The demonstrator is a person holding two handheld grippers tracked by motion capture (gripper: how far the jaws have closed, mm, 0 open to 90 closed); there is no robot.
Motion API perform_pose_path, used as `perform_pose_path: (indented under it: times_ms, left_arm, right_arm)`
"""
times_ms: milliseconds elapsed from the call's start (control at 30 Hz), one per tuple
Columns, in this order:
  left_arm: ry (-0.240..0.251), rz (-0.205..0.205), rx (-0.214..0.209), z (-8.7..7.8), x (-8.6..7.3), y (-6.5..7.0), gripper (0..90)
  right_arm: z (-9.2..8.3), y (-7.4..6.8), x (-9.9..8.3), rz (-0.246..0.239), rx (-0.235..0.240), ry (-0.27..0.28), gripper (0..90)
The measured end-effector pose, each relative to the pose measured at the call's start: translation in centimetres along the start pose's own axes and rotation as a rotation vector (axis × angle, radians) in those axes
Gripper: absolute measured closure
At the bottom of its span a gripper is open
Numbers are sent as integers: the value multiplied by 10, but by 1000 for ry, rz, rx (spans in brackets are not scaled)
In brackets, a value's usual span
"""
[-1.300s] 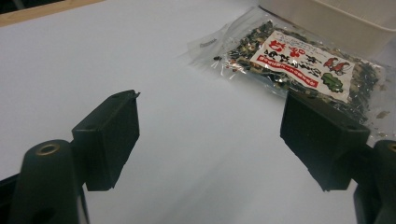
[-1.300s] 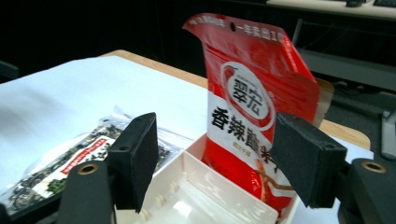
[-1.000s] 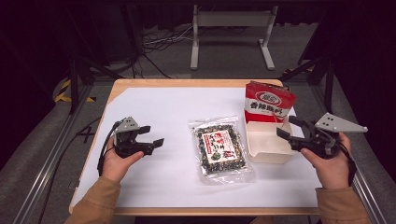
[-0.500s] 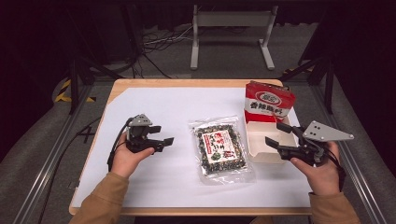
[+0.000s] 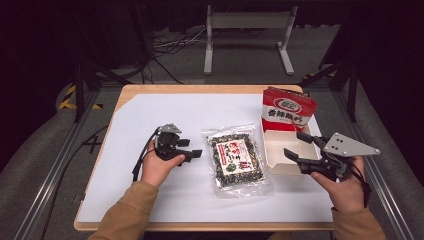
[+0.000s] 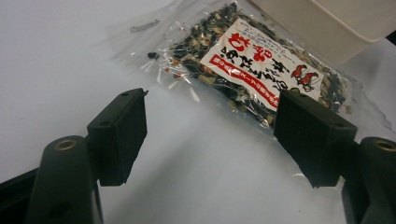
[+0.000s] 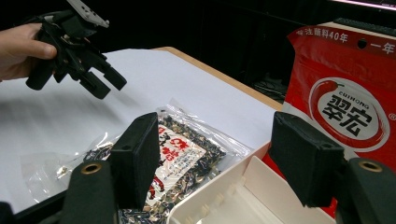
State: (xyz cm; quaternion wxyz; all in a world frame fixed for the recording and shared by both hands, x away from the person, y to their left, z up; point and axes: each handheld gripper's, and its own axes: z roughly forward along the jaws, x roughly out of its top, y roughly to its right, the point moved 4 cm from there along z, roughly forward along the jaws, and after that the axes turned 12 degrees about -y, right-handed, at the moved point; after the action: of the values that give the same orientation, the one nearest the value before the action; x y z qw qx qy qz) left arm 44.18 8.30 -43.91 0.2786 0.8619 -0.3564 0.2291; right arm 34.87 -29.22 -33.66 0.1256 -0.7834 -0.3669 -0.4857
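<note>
Left hand-held gripper closes in on the snack packet

The left hand-held gripper (image 5: pixel 192 148), jaws apart, empty and just narrowing, nears the clear packet (image 5: pixel 236 159) lying flat mid-counter (image 5: pixel 150 115) beside the white box (image 5: pixel 285 150). It should pinch the thin sealed edge, not the loose contents. The right hand-held gripper (image 5: pixel 300 146) hovers unclenched over the box.

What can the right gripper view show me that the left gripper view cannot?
Right gripper view alone: the red pouch standing behind the white box, that box's inside, the wooden table edge, and the left claw, open, held above the paper. Left gripper view alone: the bare white paper beside the bag. Both: the clear snack bag lying flat, and the white box.
</note>
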Motion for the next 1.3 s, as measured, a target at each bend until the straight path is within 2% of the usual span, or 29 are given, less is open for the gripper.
perform_pose_path:
  times_ms: [100,167,233,400,667,767,1000,1200,1300]
  left_arm:
    - [-23,15,-7,11,1,4,266]
    - [-32,10,-12,14,1,6,267]
    - [-57,9,1,23,0,9,283]
    - [-59,-7,-10,34,-2,14,305]
    - [-80,-51,-70,47,-2,18,307]
    - [-105,-62,-88,52,-3,19,309]
    - [-97,-83,-113,54,-1,21,327]
    - [-90,-62,-122,59,2,26,320]
    - [-67,-56,-113,63,5,28,318]
  right_arm:
    - [0,-2,1,-5,3,4,338]
    - [1,-2,1,-6,3,4,337]
    - [1,-4,2,-13,1,7,338]
    - [2,-6,2,-18,2,7,338]
    - [1,-9,0,-18,3,3,335]
    - [0,-9,0,-16,2,7,334]
    - [1,-10,-1,-18,3,4,333]
    - [0,-10,-2,-12,-1,0,332]
    - [0,-10,-4,-9,-2,-1,332]
